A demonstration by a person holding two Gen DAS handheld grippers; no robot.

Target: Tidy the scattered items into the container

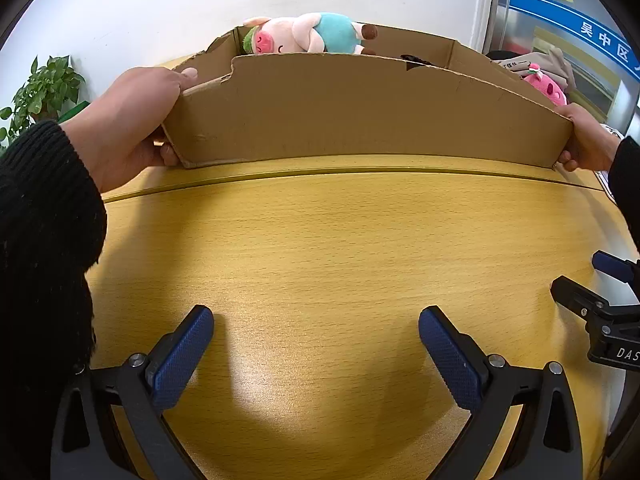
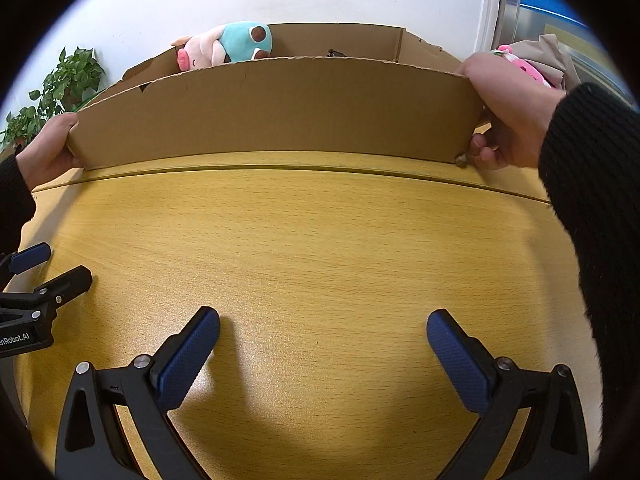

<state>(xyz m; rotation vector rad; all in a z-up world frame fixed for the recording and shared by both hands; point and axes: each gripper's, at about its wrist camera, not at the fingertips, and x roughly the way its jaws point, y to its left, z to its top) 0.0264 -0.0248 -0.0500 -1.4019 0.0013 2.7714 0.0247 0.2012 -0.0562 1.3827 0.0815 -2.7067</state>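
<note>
— How do the fingers stand?

— The left gripper [image 1: 316,344] has its blue pads [image 1: 182,356] spread wide with nothing between them, only bare wooden table [image 1: 320,256]; the right gripper [image 2: 323,346] is the same, wide apart and empty, low over the same table.

— And the container?

— A brown cardboard box [image 1: 360,116] sits well ahead of both pairs of fingers, just past a seam in the tabletop; its near wall is plain, and its top edge is ragged and notched toward the left; a person's left hand [image 1: 128,120] grips the left end and the right hand [image 1: 588,140] the right end, both in black knit sleeves.

— Anything in it?

— A pink pig toy [image 1: 304,34] in a teal outfit shows above the near wall, at the far left of the box; whether it rests inside or on the back rim I cannot tell; a second bright pink toy [image 1: 546,86] lies beyond the right end, outside the box.

— What differs between views?

— The left camera shows the pig's face and green cap, plus the other gripper at its right edge; the right camera shows the right hand [image 2: 508,116] large, thumb curled round the box corner, the pig [image 2: 232,42] more from behind, and a potted plant [image 2: 60,88] far left.
</note>
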